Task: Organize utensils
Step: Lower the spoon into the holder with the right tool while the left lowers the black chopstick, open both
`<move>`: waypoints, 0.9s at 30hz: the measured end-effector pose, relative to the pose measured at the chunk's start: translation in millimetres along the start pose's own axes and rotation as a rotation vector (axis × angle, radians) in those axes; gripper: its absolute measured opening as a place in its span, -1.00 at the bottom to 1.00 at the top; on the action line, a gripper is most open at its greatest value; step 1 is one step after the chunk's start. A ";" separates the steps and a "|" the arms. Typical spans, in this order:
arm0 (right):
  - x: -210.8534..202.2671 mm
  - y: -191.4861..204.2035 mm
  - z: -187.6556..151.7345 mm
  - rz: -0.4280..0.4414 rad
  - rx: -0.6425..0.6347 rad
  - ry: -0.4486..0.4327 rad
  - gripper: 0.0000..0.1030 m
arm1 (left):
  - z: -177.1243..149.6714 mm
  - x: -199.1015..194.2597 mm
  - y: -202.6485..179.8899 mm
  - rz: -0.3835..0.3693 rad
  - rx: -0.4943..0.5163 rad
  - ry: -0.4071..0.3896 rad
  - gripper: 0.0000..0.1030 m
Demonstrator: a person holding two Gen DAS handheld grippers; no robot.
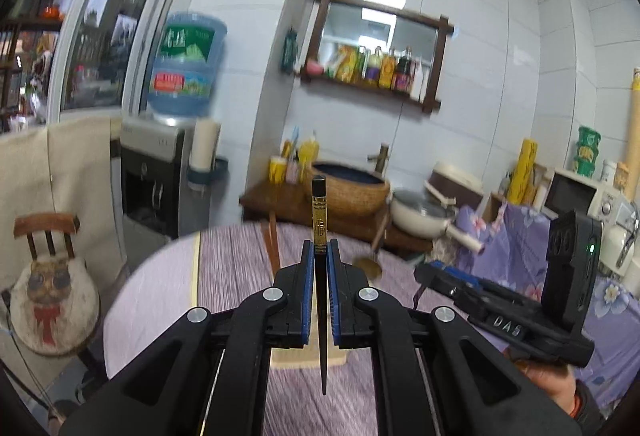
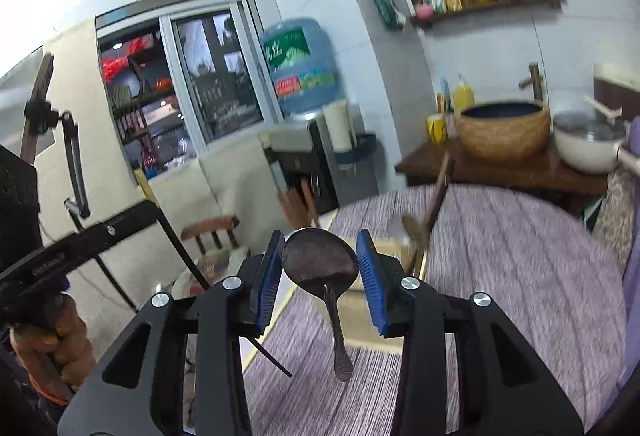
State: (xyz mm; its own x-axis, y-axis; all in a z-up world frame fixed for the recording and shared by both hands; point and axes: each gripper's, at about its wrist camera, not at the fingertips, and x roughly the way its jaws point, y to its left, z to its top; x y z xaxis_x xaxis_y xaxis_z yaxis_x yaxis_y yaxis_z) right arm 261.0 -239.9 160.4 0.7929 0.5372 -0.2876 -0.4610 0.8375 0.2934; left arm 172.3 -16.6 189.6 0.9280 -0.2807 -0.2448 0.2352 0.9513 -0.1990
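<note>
My left gripper point(image 1: 320, 248) is shut on a black chopstick point(image 1: 319, 208) with a gold band. Its thick end stands up above the pads and its thin tip hangs down toward the camera. My right gripper point(image 2: 322, 268) is shut on a dark metal spoon point(image 2: 320, 260), pads against the rim of the bowl, handle drooping down. Both are held above a round table point(image 2: 500, 276) with a purple striped cloth. A pale wooden tray point(image 1: 308, 358) lies on it. A wooden spoon point(image 2: 418, 232) and brown chopsticks point(image 1: 273, 244) lie blurred beyond the tray. The right gripper point(image 1: 428, 274) shows to the right in the left wrist view.
A chair with an owl cushion point(image 1: 52, 296) stands left of the table. A water dispenser point(image 1: 160, 180) is behind it. A wooden stand with a woven basin point(image 1: 348, 188) and a white pot point(image 1: 420, 212) sits beyond the table. A microwave point(image 1: 580, 192) is at the right.
</note>
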 end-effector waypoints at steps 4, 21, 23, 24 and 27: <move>9.8 5.7 36.5 -0.038 -0.021 -0.093 -0.26 | 39.8 15.5 -5.2 0.020 -0.012 -0.065 -0.85; 82.2 -23.1 -1.5 -0.210 -0.036 -0.036 -0.26 | -18.4 107.4 4.3 0.133 -0.011 0.031 -0.85; 85.3 -26.8 -13.1 -0.221 -0.041 -0.021 -0.26 | -29.9 108.6 6.4 0.137 -0.004 0.048 -0.85; 86.7 -27.9 -18.5 -0.228 -0.045 -0.014 -0.26 | -35.0 109.0 7.2 0.134 -0.005 0.058 -0.85; 93.0 -29.7 -30.7 -0.250 -0.055 0.011 -0.26 | -46.8 113.2 9.1 0.131 -0.006 0.087 -0.85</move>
State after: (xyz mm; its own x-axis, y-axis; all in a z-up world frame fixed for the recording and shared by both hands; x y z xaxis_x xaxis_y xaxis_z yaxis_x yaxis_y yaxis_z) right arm 336.2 -211.7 96.9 0.8806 0.3135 -0.3553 -0.2723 0.9485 0.1620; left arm 265.9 -45.6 115.7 0.9222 -0.1641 -0.3501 0.1116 0.9799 -0.1655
